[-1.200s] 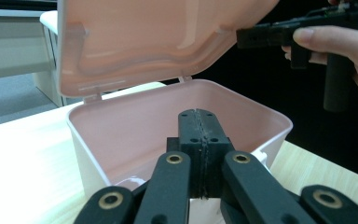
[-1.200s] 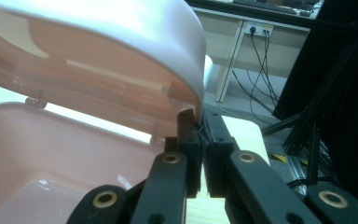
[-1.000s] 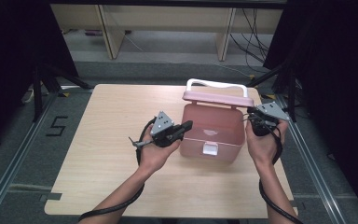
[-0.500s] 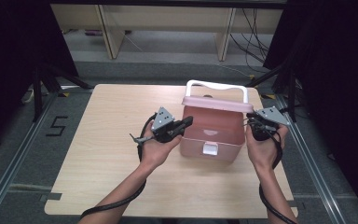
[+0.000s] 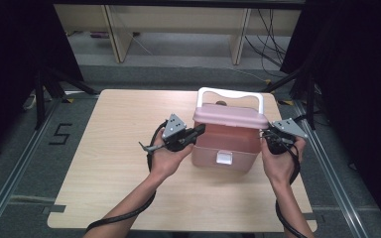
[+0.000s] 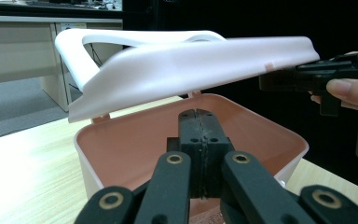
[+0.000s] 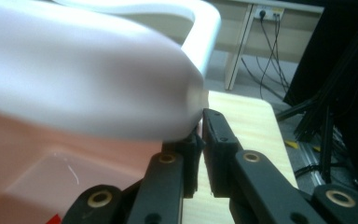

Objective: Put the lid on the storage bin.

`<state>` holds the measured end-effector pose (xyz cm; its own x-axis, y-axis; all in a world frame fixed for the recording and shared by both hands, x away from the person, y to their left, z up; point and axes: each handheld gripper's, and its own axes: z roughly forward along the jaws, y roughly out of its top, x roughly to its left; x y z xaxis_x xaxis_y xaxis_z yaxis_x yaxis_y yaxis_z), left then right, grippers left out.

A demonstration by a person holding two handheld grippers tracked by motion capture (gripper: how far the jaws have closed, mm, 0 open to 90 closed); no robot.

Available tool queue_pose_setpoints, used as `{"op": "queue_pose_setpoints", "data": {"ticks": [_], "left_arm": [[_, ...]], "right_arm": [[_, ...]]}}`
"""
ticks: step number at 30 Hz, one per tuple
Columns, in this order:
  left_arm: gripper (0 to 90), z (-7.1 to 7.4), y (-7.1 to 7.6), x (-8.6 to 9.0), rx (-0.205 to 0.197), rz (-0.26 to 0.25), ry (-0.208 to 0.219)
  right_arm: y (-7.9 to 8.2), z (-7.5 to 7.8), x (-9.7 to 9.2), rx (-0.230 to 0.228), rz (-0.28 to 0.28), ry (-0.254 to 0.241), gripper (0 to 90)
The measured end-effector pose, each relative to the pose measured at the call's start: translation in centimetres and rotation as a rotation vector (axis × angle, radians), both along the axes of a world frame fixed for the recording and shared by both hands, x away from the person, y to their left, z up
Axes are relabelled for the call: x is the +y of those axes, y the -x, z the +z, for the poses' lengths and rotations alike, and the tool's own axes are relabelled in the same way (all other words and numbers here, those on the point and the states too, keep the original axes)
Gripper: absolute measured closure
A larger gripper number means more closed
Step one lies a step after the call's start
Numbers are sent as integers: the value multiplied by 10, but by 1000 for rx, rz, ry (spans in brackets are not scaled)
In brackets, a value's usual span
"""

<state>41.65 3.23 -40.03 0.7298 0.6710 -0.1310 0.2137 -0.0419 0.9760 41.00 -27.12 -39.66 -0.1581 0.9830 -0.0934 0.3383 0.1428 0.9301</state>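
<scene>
Pink lidded box [image 5: 224, 148], right of centre on the table [image 5: 104, 163]: light, stiff, slick plastic, lid [image 6: 191, 60] ajar; we lift its edge with the barely parted right gripper [image 7: 200, 135], left gripper [image 6: 196, 140] shut, empty.

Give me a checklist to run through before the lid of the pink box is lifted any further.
1. Lid raised off the pink box at the near side: ok, a gap shows in the left gripper view.
2. Left gripper shut and empty, jaws together at the box rim: ok.
3. Right gripper holding the lid edge: cannot tell; its jaws have just been opening, with a narrow gap and the lid's corner against them.
4. Box inside free of things: ok for the part in view.
5. Box standing fully on the table: ok.
6. White handle out of the way behind the lid: ok.
</scene>
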Motion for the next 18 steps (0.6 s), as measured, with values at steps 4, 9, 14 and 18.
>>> {"op": "queue_pose_setpoints", "data": {"ticks": [4, 9, 14, 18], "left_arm": [[899, -3, -1, -1, 6, -2, -3], [899, -6, 0, 0, 12, 0, -3], [899, -6, 1, -1, 10, -2, -9], [899, -5, 3, 0, 6, -5, -13]], "right_arm": [[2, -7, 1, 20, 2, -9, 847], [3, -12, 0, 36, 5, -7, 815], [9, -17, 0, 69, 19, -19, 795], [18, -20, -3, 90, 27, -32, 805]]}}
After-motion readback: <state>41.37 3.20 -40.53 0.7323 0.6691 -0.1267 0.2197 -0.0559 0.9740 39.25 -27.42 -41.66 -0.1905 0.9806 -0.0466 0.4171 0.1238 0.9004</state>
